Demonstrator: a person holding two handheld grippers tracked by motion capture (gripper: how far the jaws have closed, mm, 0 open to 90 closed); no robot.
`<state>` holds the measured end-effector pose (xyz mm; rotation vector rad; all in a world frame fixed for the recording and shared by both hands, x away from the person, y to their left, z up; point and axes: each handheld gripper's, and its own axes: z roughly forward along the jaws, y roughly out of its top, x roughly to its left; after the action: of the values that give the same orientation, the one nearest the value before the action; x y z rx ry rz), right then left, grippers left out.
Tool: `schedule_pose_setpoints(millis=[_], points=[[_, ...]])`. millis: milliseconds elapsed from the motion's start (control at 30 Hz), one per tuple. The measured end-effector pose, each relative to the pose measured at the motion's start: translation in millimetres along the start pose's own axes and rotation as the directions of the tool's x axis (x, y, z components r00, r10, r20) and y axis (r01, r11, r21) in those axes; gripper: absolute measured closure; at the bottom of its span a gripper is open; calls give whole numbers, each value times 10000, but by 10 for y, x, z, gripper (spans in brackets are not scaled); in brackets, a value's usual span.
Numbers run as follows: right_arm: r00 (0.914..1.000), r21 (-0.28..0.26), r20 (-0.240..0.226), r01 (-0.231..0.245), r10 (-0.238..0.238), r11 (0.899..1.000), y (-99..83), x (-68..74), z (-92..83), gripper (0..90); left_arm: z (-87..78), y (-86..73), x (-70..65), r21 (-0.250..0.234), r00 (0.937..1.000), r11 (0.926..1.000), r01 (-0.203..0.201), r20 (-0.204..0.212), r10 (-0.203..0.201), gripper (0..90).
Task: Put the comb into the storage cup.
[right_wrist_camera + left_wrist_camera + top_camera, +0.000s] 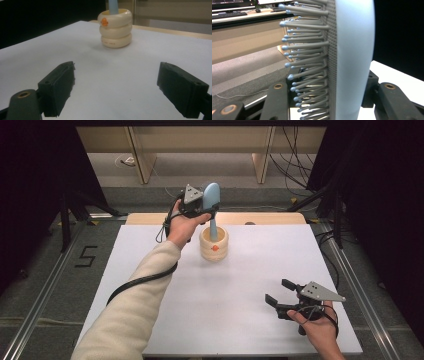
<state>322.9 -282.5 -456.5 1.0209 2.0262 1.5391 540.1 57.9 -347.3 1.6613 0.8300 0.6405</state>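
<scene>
**Hairbrush clamped upright over the cream holder**

Right now my left gripper (206, 209) is clamped on the head of a pale blue hairbrush (210, 196), and I'm holding it at the far side of the white table (165, 320), just above the cream ringed holder (214, 245). From the high view the brush stands nearly upright, head up, with its handle running down into the holder's open top; I can't tell whether the handle's tip touches the bottom inside. In the left gripper view the brush head (354, 57) sits between my two black jaws, its smooth blue back toward the right-hand jaw and its grey bristles (307, 47), each with a small blue ball tip, pointing left past the other jaw. The jaws press on the head from both sides.

The holder looks like three stacked rounded rings, with a small orange mark (215, 248) on the side facing me. In the right gripper view I see the same holder (115, 28) well ahead, the blue handle (113, 6) rising out of it.

My right gripper (278, 292) is near the table's front right corner, well apart from the holder, hovering low over the bare white surface. Its jaws stand wide apart with nothing between them, pointing toward the holder.
</scene>
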Motion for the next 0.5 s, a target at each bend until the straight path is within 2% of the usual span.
schedule_pose_setpoints(millis=[500], points=[[10000,33,-34,-6,6,10000,1,3,-1,158,40,-48,-2,36,10000,10000,39,53,-39,494]])
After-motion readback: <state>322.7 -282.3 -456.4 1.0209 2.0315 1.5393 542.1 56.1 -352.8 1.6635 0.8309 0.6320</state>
